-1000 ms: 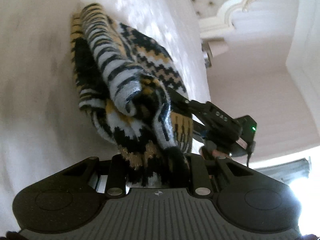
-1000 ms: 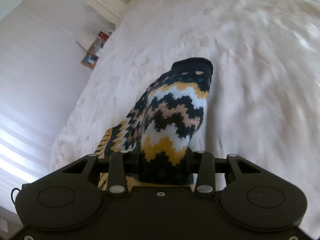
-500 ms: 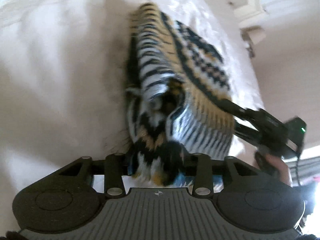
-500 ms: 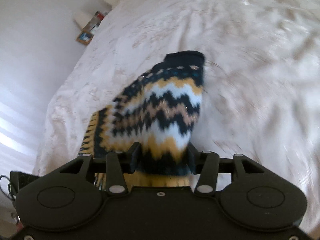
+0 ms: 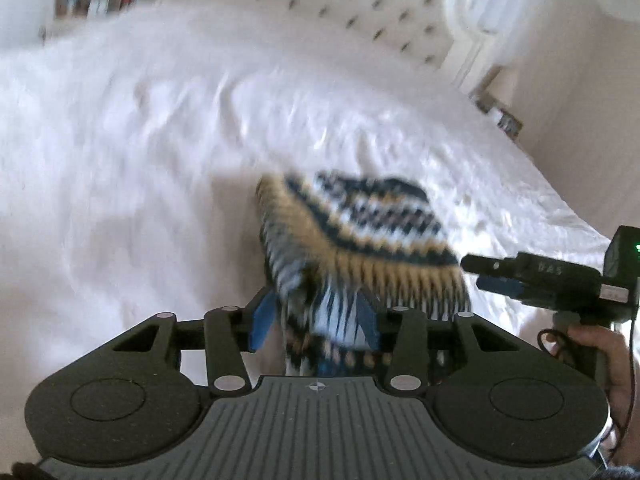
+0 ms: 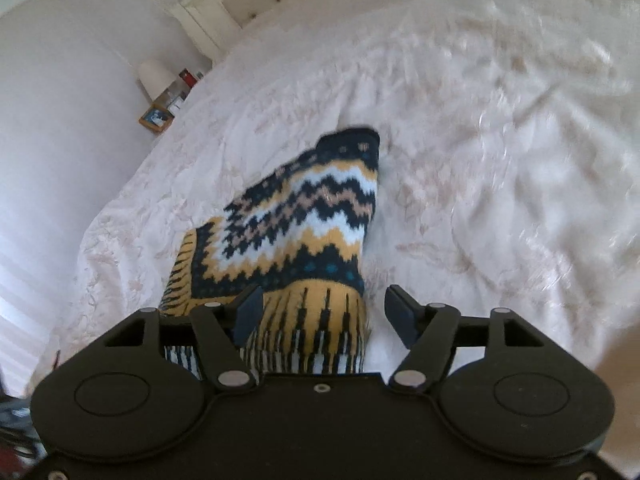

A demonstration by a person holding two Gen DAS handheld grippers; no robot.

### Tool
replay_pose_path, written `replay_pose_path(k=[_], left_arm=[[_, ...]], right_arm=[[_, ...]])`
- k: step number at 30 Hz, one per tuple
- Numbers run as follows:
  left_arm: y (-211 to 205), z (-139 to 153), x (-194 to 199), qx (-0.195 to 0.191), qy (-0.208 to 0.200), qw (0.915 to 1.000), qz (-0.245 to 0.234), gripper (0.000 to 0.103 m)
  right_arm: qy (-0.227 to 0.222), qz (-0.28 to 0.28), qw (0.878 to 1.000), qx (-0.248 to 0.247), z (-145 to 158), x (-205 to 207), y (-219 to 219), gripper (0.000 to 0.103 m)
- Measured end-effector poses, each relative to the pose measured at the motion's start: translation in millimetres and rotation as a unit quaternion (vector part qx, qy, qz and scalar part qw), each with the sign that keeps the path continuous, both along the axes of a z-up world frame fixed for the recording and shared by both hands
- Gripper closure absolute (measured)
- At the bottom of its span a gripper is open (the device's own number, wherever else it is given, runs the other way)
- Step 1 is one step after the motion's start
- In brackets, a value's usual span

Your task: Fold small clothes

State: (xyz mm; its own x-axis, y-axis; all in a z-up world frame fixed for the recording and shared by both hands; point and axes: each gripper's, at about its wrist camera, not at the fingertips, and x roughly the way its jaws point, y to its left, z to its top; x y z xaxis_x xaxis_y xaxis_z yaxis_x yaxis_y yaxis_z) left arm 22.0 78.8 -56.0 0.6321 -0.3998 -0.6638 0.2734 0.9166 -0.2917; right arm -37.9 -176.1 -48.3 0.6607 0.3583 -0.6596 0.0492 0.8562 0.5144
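Knitted and soft, the zigzag-patterned sock point(image 6: 304, 236) lies folded on the white bedspread point(image 6: 500, 140), light and floppy, best pinched at its ribbed cuff, while left gripper point(image 5: 316, 320) and right gripper point(image 6: 324, 312) are opening around it.

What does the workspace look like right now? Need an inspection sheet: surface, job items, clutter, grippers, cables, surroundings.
Surface: bed with a white, wrinkled cover.
Job's things: one knitted garment with zigzag pattern in navy, yellow and white, lying bunched on the bed, its ribbed hem toward both grippers.
Clutter: nothing seen on the bed.
Grippers: left gripper jaws opening, knit between them, left pad clear of it. Right gripper jaws opening, hem between them, right pad clear of it.
Cables: thin dark cable hanging by the hand holding the right gripper.
Surroundings: tufted headboard; bedside stand with a lamp, a picture frame and small items; pale walls.
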Motion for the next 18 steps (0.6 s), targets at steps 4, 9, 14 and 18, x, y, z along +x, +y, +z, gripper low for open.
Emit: replay_pose_path(k=[4, 9, 14, 18], left_arm=[[-20.1, 2.1, 17.3, 0.027, -0.034, 0.999, -0.008, 0.056], [-30.5, -10.8, 36.0, 0.049, -0.029, 0.9983, -0.011, 0.055], [-27.2, -47.8, 51.3, 0.087, 0.016, 0.9961, -0.001, 0.047], [-15.3, -68.1, 60.1, 0.062, 0.05, 0.9965, 0.024, 0.026]], right_arm=[[-0.024, -0.007, 0.998, -0.051, 8.6, 0.3, 6.8, 0.029], [-0.036, -0.008, 0.994, -0.102, 11.5, 9.4, 11.0, 0.027], [-0.021, 0.0, 0.988, -0.151, -1.3, 22.7, 16.9, 0.025], [0.018, 0.006, 0.988, -0.153, -26.0, 30.0, 17.0, 0.024]])
